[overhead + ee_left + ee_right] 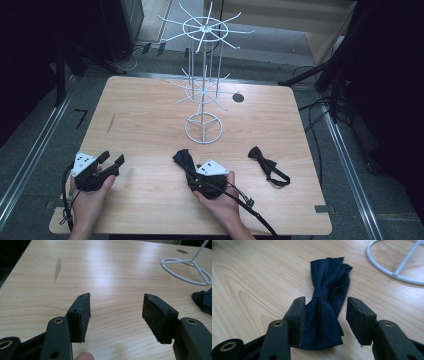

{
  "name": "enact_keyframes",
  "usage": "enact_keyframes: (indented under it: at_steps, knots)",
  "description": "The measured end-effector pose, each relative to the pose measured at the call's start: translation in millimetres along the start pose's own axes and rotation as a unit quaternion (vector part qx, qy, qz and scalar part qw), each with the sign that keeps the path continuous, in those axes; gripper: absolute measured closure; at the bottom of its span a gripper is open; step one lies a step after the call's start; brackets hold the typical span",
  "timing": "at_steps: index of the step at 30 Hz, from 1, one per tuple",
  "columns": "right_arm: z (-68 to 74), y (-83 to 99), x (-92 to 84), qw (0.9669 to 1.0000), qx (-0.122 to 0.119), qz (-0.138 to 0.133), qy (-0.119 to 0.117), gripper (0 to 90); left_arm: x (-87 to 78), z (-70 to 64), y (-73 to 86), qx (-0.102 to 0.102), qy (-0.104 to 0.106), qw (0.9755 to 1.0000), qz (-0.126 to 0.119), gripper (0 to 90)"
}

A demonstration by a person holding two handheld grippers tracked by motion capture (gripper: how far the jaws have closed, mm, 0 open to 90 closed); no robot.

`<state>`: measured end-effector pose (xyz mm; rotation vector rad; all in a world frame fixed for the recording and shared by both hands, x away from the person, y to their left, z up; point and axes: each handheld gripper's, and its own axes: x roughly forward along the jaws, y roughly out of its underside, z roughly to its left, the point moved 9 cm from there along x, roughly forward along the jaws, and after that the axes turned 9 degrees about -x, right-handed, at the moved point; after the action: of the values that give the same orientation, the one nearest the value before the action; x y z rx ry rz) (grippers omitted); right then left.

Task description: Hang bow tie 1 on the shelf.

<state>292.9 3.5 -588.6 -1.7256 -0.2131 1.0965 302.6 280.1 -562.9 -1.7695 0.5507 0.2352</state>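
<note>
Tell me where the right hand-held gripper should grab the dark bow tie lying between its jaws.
Probably the narrow centre knot of the dark bow tie, approached from above with the right hand-held gripper; the tie lies flat on the table, and its floppy wings would likely slip.

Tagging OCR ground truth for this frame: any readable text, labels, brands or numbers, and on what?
None readable: no words, labels, brands or numbers on the wooden table, the white wire rack, either bow tie, or the grey plates on the left gripper and right gripper.
</note>
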Motion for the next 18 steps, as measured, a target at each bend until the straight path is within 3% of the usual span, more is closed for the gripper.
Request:
enact_keyframes:
  at_steps: [4,6,7,8,13,18]
  knots:
    - [6.0,-3.4,5.8,0.9999,-0.010,0.006,-0.003,48.1,0.2,-0.2,1.0,-0.003,0.000,1.0000,0.004,41.3]
    - [8.0,-8.1,4.8,1.0000,-0.008,-0.004,0.000,47.7,0.1,-1.1,1.7,-0.005,0.002,1.0000,0.007,41.8]
    - [8.9,-14.9,-0.7,0.9996,0.005,-0.026,0.002,47.9,0.1,-1.2,1.7,-0.007,0.002,1.0000,0.006,42.0]
    - [9.0,-17.3,-2.3,0.9995,0.009,-0.031,0.005,47.9,-0.1,-1.2,1.6,-0.008,0.003,1.0000,0.005,42.1]
    - [9.5,-15.7,5.5,0.9996,0.025,-0.008,0.006,46.6,0.0,-0.6,1.7,-0.009,0.000,0.9999,0.006,42.8]
    - [7.6,-9.7,20.2,0.9989,0.029,0.023,0.028,48.3,-0.1,-0.9,1.7,-0.008,-0.002,1.0000,0.004,43.1]
